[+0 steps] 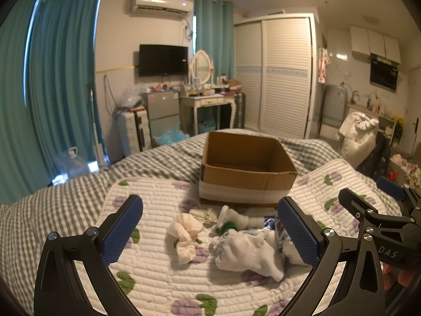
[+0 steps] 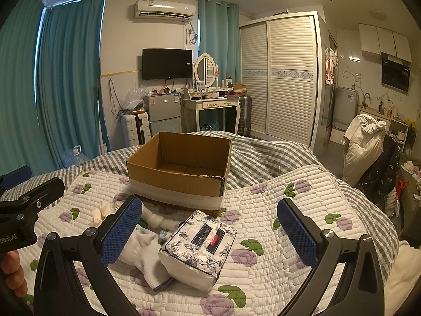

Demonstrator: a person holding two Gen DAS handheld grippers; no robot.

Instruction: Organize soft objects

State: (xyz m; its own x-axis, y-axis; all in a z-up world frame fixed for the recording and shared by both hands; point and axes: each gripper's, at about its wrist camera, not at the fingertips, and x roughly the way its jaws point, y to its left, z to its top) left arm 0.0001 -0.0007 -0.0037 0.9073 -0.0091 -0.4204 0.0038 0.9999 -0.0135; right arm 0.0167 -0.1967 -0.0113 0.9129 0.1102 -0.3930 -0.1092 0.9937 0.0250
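- Left wrist: left gripper (image 1: 210,233) spread wide, gripping nothing. Socks (image 1: 247,252) and a cream rag (image 1: 185,234) sit bunched on the quilt (image 1: 158,276), just before the open box (image 1: 247,168).
- Right wrist: right gripper (image 2: 210,233) also wide apart, floral tissue pack (image 2: 198,248) between its fingers, touching neither; bare quilt rightward.

Bedroom — teal curtains (image 2: 71,73), wall television (image 2: 167,64), white louvered wardrobe (image 2: 284,76), dressing table (image 2: 213,105).

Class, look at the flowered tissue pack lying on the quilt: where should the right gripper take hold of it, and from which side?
Grip the tissue pack across its short width, near the middle, coming down from above. It lies flat with its long sides free on the right, and the open right gripper already spans it. The white sock crowds its left side, so lower carefully.
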